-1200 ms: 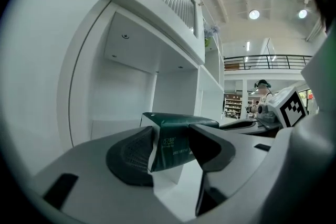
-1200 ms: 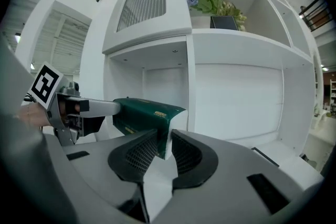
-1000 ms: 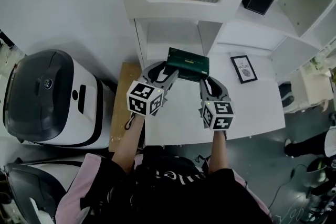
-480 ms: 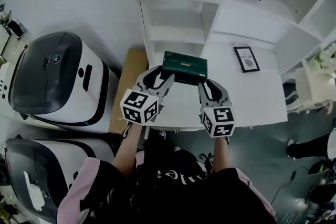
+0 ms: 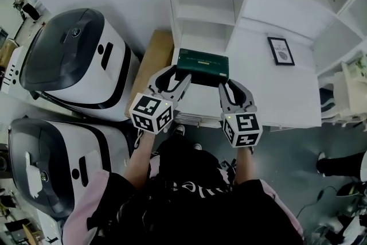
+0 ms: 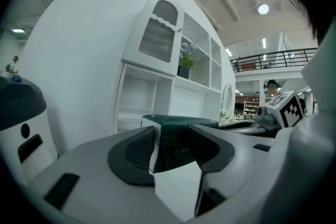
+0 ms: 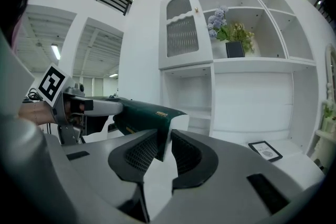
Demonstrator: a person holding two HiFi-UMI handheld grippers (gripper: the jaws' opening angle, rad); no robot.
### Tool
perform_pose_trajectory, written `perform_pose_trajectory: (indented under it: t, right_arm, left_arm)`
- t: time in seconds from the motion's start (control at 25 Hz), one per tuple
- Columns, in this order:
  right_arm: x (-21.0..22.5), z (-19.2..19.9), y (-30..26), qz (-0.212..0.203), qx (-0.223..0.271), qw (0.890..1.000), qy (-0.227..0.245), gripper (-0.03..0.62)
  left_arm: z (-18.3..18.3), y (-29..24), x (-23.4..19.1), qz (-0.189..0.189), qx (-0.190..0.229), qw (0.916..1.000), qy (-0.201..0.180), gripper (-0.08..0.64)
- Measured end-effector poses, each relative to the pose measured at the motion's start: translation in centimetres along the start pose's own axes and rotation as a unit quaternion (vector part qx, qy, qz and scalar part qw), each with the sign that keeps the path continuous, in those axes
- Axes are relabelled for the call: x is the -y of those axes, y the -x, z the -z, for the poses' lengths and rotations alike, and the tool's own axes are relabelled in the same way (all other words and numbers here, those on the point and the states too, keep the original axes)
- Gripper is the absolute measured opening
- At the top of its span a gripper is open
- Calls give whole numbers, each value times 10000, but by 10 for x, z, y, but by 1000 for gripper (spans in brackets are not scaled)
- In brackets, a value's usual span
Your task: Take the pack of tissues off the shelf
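I have the pack of tissues [image 5: 202,66] held between both tongs, out in front of the open white shelf unit [image 5: 205,6] and over the near edge of the white counter [image 5: 275,94]. The left gripper [image 5: 175,78] has its jaws fairly wide apart, and its own view shows both pads pressed on the pack's left end, with the dark green wrapper filling the gap. The right gripper [image 5: 232,92] is closed much narrower. Its pads pinch a thin edge at the pack's right end.

The pack lies roughly level, with its long side across my view. From overhead I think it hangs clear of the counter, but I can't be sure of that.

A small framed picture [image 5: 281,51] lies on the counter well to the right. A white machine with a dark lid [image 5: 74,60] stands on the floor off to the left.
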State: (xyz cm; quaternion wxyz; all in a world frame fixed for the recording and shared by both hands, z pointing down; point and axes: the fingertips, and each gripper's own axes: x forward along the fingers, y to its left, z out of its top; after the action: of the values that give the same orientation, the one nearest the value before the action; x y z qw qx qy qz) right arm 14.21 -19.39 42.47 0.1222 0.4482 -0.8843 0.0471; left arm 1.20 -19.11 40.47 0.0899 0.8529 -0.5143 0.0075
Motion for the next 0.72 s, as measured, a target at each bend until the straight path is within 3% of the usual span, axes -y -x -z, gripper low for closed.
perform_pose_trajectory:
  t: [0.44,0.72]
  right_arm:
    - [-22,-5,18,-109,63,9998,163,107]
    - [-62,-6,27,-83,84,9997,192,107]
  left_arm:
    - [8,31,7,-125,-106,9999,56,206]
    - [5,69,-2,-109,-56,9999,-10,206]
